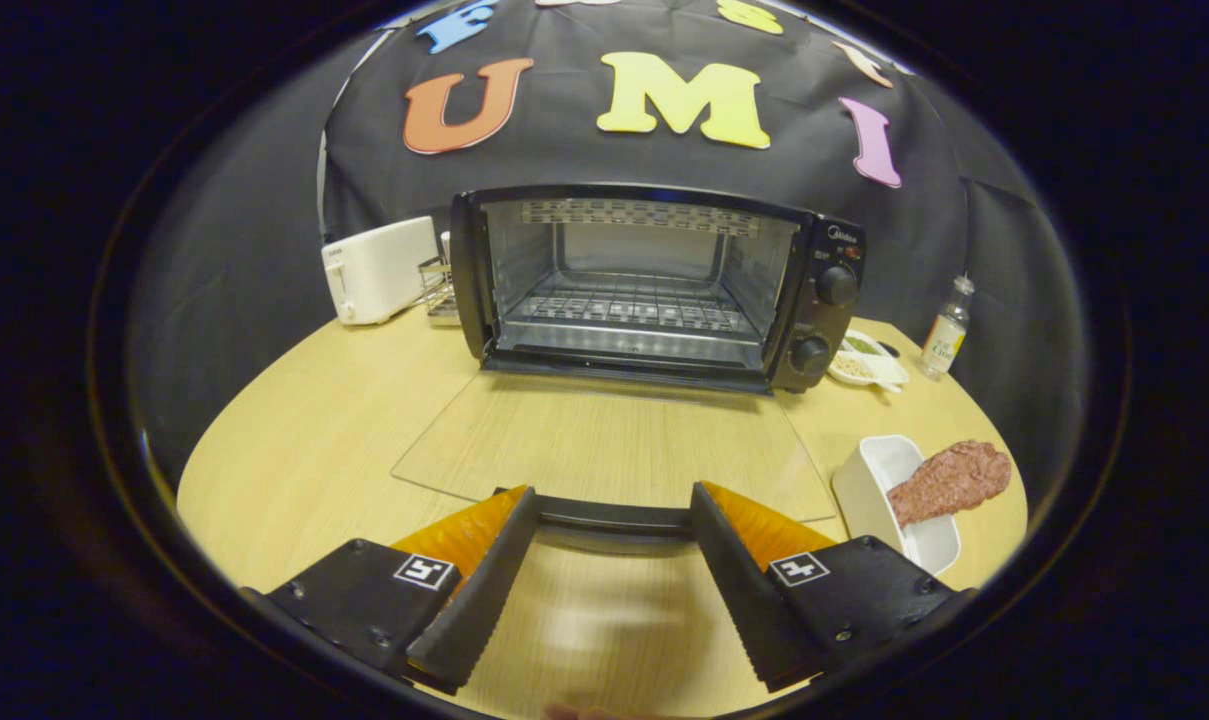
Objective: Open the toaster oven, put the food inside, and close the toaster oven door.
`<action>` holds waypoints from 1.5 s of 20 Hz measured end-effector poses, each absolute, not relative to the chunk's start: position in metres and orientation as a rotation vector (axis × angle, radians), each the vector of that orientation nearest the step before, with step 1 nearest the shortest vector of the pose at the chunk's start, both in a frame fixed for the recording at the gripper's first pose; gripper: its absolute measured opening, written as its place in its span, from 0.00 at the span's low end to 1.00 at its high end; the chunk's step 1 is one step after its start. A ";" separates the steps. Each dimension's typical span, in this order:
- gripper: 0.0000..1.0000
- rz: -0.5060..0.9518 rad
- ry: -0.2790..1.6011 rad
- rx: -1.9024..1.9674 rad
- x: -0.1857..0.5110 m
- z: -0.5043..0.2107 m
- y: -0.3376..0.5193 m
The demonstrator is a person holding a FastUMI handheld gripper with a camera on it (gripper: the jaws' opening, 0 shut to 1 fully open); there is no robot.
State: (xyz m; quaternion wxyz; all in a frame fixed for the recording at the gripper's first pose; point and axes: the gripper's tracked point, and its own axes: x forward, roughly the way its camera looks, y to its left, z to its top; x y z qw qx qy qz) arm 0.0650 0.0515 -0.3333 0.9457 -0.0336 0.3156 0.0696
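The black toaster oven stands at the back of the table with its door down. The glass door lies flat toward me, and its dark handle runs across between my fingertips. Inside, a wire rack sits bare. My gripper is open, one finger on each side of the handle's middle, neither pressing on it. The food, a reddish-brown piece of meat, rests in a white rectangular dish to the right of the door, beside my right finger.
A white toaster and a small metal rack stand left of the oven. Right of it are a small dish of snacks and a glass bottle. The round wooden table drops off at both sides.
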 end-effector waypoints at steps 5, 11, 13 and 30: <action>1.00 0.180 0.633 -0.078 0.048 -0.311 0.043; 1.00 0.224 0.561 -0.124 0.016 -0.261 -0.016; 1.00 0.222 0.562 -0.108 0.010 -0.248 -0.045; 0.91 0.317 0.882 0.152 0.046 -0.281 -0.231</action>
